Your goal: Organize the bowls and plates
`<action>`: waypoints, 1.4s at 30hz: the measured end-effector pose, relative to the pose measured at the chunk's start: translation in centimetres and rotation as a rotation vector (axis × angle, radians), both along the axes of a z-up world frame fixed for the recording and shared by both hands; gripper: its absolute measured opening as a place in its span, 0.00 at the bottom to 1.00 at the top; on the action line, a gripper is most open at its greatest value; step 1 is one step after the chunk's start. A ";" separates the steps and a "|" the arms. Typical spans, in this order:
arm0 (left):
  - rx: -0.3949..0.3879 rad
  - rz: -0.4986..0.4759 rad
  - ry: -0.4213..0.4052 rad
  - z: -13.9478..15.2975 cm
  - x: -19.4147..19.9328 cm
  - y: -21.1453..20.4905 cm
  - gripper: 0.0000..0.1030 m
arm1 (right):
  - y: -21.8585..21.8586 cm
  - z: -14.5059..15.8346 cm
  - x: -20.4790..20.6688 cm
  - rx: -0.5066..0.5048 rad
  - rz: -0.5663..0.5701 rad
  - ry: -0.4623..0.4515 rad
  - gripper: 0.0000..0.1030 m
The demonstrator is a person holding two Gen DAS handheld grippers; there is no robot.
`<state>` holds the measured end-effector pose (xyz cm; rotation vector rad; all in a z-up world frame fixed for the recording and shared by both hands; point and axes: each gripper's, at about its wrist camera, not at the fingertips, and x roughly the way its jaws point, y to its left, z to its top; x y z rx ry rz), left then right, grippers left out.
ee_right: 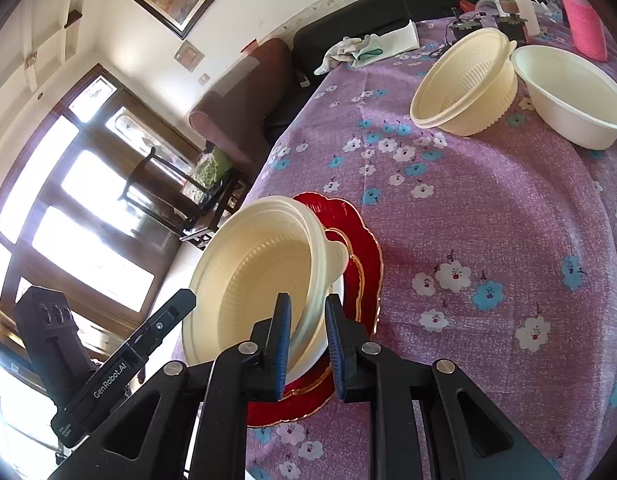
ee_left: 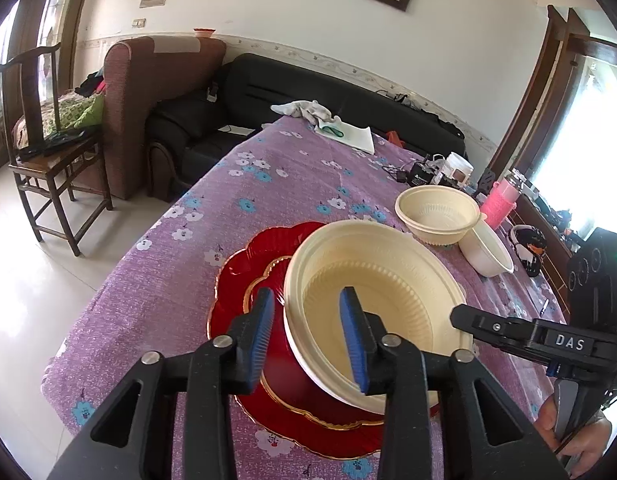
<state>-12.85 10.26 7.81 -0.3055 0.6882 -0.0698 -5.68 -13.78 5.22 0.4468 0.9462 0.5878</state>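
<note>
A cream bowl (ee_left: 372, 300) sits tilted over two stacked red plates (ee_left: 244, 272) near the front edge of a table with a purple flowered cloth (ee_left: 276, 184). The right gripper (ee_right: 306, 344) is closed on the bowl's rim, one finger inside and one outside. The left gripper (ee_left: 308, 340) straddles the opposite rim with its jaws apart, not clamping it. Farther back stand a second cream bowl (ee_right: 464, 84) and, touching it, a white bowl (ee_right: 568, 96), near a pink bottle (ee_left: 500, 200).
</note>
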 end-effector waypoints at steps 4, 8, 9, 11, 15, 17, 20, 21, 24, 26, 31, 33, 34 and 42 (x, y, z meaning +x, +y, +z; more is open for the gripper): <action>0.011 0.018 -0.011 0.4 -0.3 -0.1 0.36 | -0.5 0.4 -0.3 0.011 0.003 -0.013 0.20; 0.017 0.010 -0.038 1.4 -1.0 -0.8 0.36 | -1.6 0.7 -0.6 0.038 0.008 -0.019 0.22; 0.027 0.002 -0.052 1.8 -1.2 -1.4 0.37 | -2.0 0.7 -0.7 0.043 0.004 -0.021 0.22; 0.037 -0.025 -0.070 2.4 -1.5 -2.4 0.39 | -3.3 0.9 -0.8 0.063 -0.020 -0.019 0.22; 0.066 -0.117 -0.097 3.4 -1.9 -6.4 0.46 | -6.5 1.5 -0.9 0.096 -0.089 -0.032 0.25; 0.080 -0.169 -0.098 3.4 -2.0 -8.6 0.48 | -8.4 1.6 -0.9 0.110 -0.132 -0.036 0.29; 0.110 -0.269 -0.075 2.6 -1.9 -12.7 0.49 | -11.0 1.5 -1.1 0.125 -0.193 -0.037 0.33; 0.121 -0.306 -0.063 2.1 -1.8 -14.3 0.50 | -12.1 1.3 -1.2 0.131 -0.216 -0.036 0.34; 0.164 -0.403 -0.026 0.0 -1.6 -18.5 0.50 | -15.0 1.0 -1.4 0.147 -0.282 -0.029 0.34; 0.195 -0.457 0.018 -1.9 -1.2 -21.3 0.50 | -17.0 0.7 -1.6 0.154 -0.328 -0.028 0.34; 0.275 -0.515 0.054 -4.2 0.3 -25.6 0.51 | -21.5 0.1 -2.6 0.164 -0.433 -0.018 0.36; 0.317 -0.509 0.048 -4.4 1.4 -26.8 0.55 | -22.9 -0.1 -2.8 0.169 -0.464 -0.011 0.36; 0.330 -0.509 0.041 -4.4 2.0 -27.3 0.58 | -23.5 0.0 -2.8 0.170 -0.477 -0.009 0.36; 0.237 -0.460 0.113 -5.5 6.3 -26.4 0.61 | -26.5 1.2 1.4 0.094 -0.516 0.013 0.45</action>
